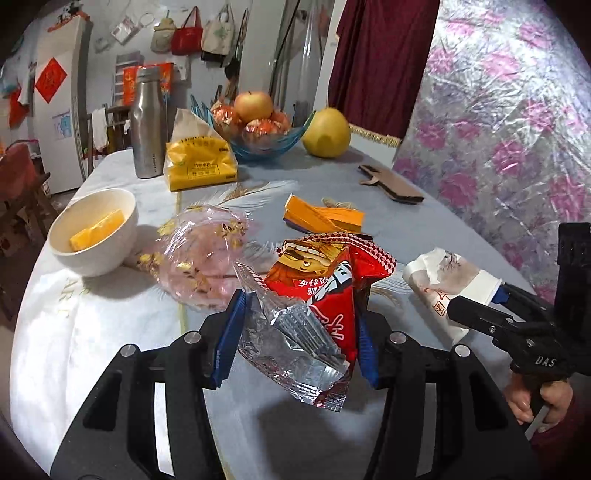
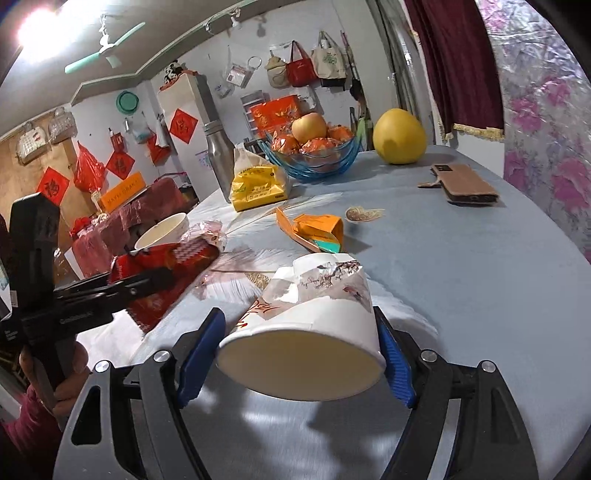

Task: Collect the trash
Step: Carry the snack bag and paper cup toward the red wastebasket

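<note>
Room: cluttered household wall hung with tote bags (image 1: pixel 192 35) and red paper decorations, a dark red curtain (image 1: pixel 380 62) and a shiny floral plastic sheet (image 1: pixel 509 110) to the right.
Surface: round table (image 1: pixel 110 332) under a smooth pale blue-grey cloth with a feather print.
Left gripper (image 1: pixel 295 339): blue ribbed pads clamped on a red snack wrapper (image 1: pixel 325 280), crinkled, its silver foil inside turned outward, lifted above the cloth.
Right gripper (image 2: pixel 295 354): blue pads pressed on both sides of a crumpled paper cup (image 2: pixel 314 314), white with a printed branch pattern, lying sideways, its torn rim pointing away and its round base toward the camera.
Other trash: a transparent pink cellophane bag (image 1: pixel 199 254) with gold specks lies beside a white ceramic bowl (image 1: pixel 92 232); a flattened orange carton (image 1: pixel 321 216) lies mid-table.
Further back: brushed steel bottle (image 1: pixel 147 125), yellow tissue pack (image 1: pixel 199 162), blue glass fruit bowl (image 1: pixel 266 144) with an apple and wrapped oranges, smooth yellow pomelo (image 1: pixel 327 133).
Left view only: an orange piece inside the bowl; the right tool and cup seen from the side.
Right view only: a brown leather phone case (image 2: pixel 465 184) seen clearly, a ceiling fan (image 2: pixel 105 46), and the left tool holding the wrapper from the side.
</note>
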### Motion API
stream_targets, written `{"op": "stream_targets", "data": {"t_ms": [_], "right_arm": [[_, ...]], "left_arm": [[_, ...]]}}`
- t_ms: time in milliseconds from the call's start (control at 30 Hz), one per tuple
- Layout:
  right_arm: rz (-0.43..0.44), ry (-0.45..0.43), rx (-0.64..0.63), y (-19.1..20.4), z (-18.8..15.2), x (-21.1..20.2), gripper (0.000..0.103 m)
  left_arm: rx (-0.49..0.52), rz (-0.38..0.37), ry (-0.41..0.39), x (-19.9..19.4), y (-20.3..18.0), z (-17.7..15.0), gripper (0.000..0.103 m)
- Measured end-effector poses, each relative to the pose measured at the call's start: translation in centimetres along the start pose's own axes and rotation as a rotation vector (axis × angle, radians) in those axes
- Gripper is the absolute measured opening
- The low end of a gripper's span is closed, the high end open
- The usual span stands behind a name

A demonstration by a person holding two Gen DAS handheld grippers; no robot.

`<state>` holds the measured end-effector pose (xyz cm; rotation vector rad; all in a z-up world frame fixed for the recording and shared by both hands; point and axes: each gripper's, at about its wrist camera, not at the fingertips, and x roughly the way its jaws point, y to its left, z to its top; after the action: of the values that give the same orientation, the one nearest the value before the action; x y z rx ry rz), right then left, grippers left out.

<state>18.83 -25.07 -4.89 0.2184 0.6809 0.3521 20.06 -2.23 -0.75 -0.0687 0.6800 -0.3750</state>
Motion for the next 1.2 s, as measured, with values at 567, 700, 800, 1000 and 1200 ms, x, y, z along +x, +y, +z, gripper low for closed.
{"op": "stream_targets", "data": {"t_ms": [567,700,800,1000,1200], "right_arm": [[-0.068,-0.139,-0.015,0.7,-2.9,-11.8,0.078],[-0.079,-0.169,-0.025,1.1,-3.7,-14.4,0.078],[-0.089,-0.186,-0.036,1.4,-4.5,-16.0,0.078],[-0.120,-0.221,-0.034,0.9,-6.0,-19.5,0.078],[-0.173,-0.262,-0.013,-0.9,-7.5,-23.7,0.078]], "left_arm": [[-0.001,-0.001,-0.106,-7.9,-4.1,-3.6,0.054],[0.008,-0.007,-0.138,-9.8,-5.2,-4.2,0.054],[0.018,-0.015,-0.161,-11.2,-6.1,-4.5,0.054],[0.057,-0.037,-0.195,-13.3,-8.6,-4.9,0.054],[0.086,-0.086,-0.214,-14.3,-11.7,-5.4,0.055]]}}
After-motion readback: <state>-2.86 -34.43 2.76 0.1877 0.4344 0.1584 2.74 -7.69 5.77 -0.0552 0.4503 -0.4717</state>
